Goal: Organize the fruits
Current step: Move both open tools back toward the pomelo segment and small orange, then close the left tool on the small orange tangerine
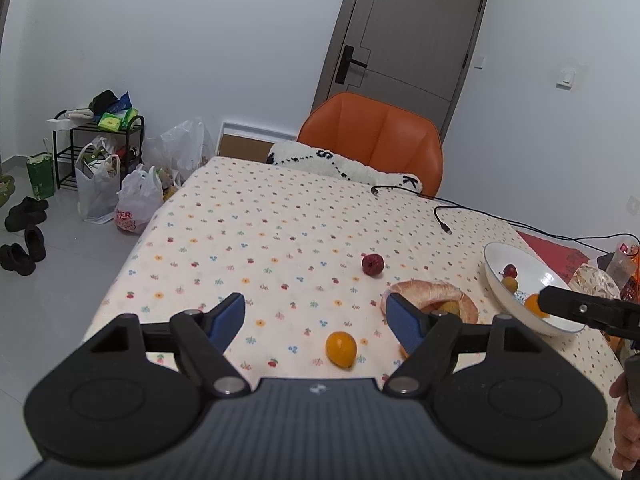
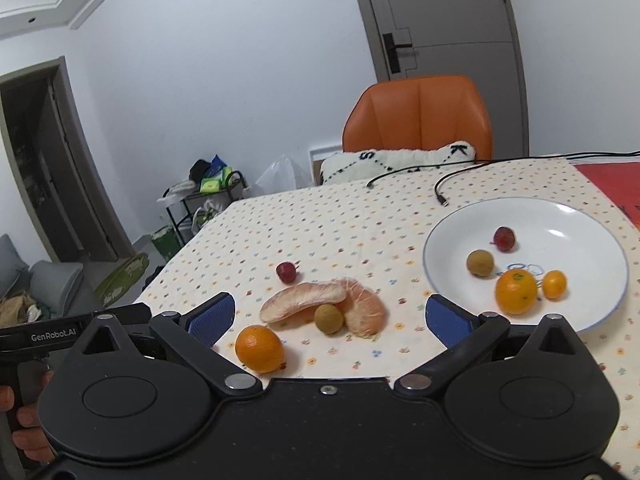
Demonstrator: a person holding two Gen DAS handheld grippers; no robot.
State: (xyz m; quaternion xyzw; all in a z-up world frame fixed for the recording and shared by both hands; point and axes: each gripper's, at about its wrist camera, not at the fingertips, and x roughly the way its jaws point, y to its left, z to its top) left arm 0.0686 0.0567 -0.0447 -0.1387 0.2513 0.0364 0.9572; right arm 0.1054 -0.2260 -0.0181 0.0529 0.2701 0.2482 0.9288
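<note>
With four small fruits already in the white round ceramic plate (image 2: 452, 232), four left beside it: round orange (image 2: 259, 348), peeled pomelo segments (image 2: 320, 304), green-brown longan (image 2: 329, 319), red jujube (image 2: 286, 272); both grippers' fingers (image 2: 211, 317) spread, empty.

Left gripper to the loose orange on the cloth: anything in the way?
Nothing visible. The left gripper is open, and the orange lies on bare tablecloth between its fingers. The pomelo segments sit off to the right.

Four fruits (image 2: 516, 291) in white plate (image 2: 592, 240)
</note>
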